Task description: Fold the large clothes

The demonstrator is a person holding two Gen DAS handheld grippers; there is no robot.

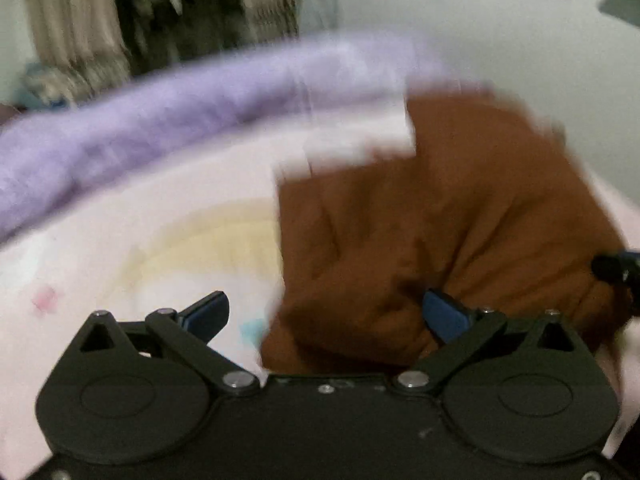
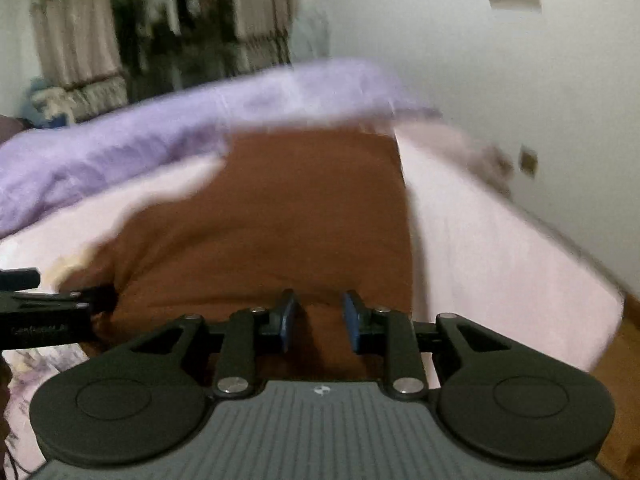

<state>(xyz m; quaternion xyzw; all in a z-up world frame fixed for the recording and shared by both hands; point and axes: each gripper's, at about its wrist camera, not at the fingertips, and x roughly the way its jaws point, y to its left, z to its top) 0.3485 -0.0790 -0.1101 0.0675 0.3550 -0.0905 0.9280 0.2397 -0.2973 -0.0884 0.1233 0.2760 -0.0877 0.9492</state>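
A brown garment (image 1: 440, 216) lies rumpled on a pale pink bed sheet (image 1: 120, 248). It also shows in the right wrist view (image 2: 304, 208). My left gripper (image 1: 324, 316) is open wide over the garment's near left edge, its blue pads (image 1: 444, 314) apart, nothing between them. My right gripper (image 2: 318, 320) has its blue pads (image 2: 352, 320) a narrow gap apart, with brown fabric between them; whether they pinch it is unclear. The right gripper shows at the right edge of the left view (image 1: 616, 270), at the garment's edge. The left gripper shows at the left of the right view (image 2: 44, 308). Both views are motion-blurred.
A purple blanket (image 2: 160, 136) lies bunched along the far side of the bed. A white wall (image 2: 500, 80) stands to the right, curtains and hanging clothes (image 2: 168, 28) behind. Wooden floor (image 2: 624, 380) shows past the bed's right edge.
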